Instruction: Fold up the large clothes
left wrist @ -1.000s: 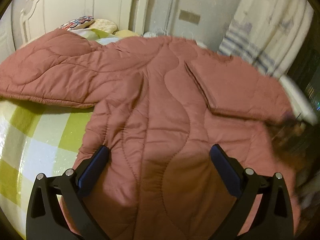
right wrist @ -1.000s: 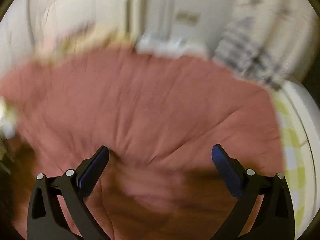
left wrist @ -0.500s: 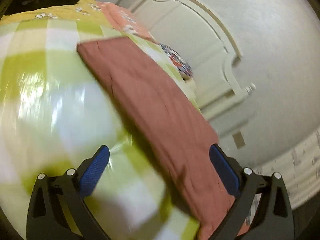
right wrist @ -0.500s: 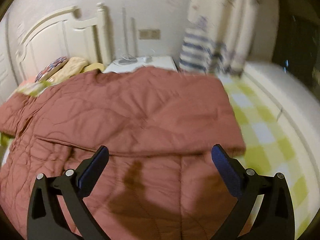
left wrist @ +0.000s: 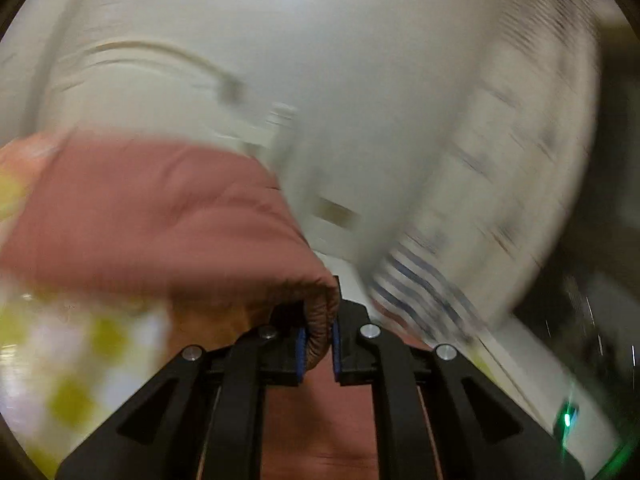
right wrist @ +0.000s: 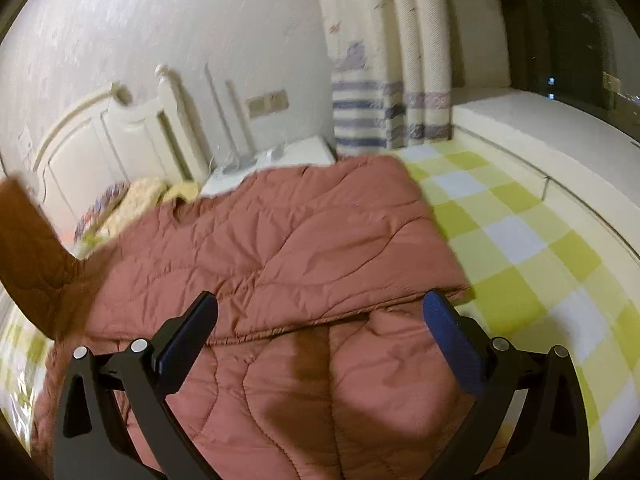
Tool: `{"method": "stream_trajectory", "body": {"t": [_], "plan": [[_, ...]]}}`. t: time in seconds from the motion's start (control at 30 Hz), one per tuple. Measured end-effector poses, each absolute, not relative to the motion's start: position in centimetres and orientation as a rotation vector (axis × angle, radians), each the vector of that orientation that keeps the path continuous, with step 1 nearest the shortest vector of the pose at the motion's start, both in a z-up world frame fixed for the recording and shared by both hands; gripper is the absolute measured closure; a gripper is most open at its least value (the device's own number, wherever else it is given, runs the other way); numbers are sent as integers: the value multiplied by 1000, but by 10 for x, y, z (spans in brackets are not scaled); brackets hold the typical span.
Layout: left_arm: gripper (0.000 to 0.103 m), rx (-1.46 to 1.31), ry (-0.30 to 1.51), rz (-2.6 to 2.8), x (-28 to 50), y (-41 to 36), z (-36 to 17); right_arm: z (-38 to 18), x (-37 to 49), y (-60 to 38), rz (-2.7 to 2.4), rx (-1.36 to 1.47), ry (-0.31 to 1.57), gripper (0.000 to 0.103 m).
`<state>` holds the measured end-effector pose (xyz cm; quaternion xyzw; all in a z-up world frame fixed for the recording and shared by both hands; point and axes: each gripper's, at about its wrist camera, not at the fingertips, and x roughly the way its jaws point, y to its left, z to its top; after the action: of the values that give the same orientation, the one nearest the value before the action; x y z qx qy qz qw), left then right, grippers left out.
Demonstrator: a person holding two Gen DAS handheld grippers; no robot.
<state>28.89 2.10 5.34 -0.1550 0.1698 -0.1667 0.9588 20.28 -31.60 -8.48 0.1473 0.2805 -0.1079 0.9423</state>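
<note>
Left gripper (left wrist: 318,342) is pinching a sleeve end of the quilted jacket (right wrist: 304,248). Right gripper (right wrist: 320,336) is hovering wide apart, holding nothing. Jacket is lying across the checked bed (right wrist: 520,240), toward its headboard end.

You face a bed spread with a green-and-white checked sheet (right wrist: 516,236), its cream headboard (right wrist: 104,140) against the wall. Pillows (right wrist: 132,200) lie by the headboard, beside a white nightstand (right wrist: 296,154). Blue-striped curtains (right wrist: 372,80) hang near a dark window (right wrist: 568,32).
</note>
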Motion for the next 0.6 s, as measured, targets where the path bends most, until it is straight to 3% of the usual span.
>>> {"method": "stream_trajectory", "body": {"t": [0.07, 0.17, 0.2, 0.23, 0.3, 0.37, 0.4, 0.5, 0.6], "plan": [[93, -211, 386, -411, 293, -49, 40, -79, 191, -325, -256, 345, 501, 5], [81, -112, 529, -466, 313, -131, -5, -75, 175, -344, -304, 431, 423, 5], [64, -67, 589, -468, 322, -155, -26, -76, 171, -353, -314, 469, 407, 5], [41, -21, 658, -468, 330, -174, -48, -77, 169, -358, -316, 489, 405, 5], [26, 48, 780, -467, 336, -195, -88, -80, 170, -364, -314, 520, 416, 5], [23, 122, 801, -459, 329, -200, -107, -81, 172, -362, -310, 507, 425, 5], [16, 124, 790, -499, 320, -195, -105, -80, 174, -359, -305, 488, 429, 5], [14, 49, 724, -577, 293, -168, -79, -81, 179, -348, -298, 436, 445, 5], [3, -20, 581, -546, 283, -123, -38, -81, 180, -342, -299, 409, 447, 5]]}}
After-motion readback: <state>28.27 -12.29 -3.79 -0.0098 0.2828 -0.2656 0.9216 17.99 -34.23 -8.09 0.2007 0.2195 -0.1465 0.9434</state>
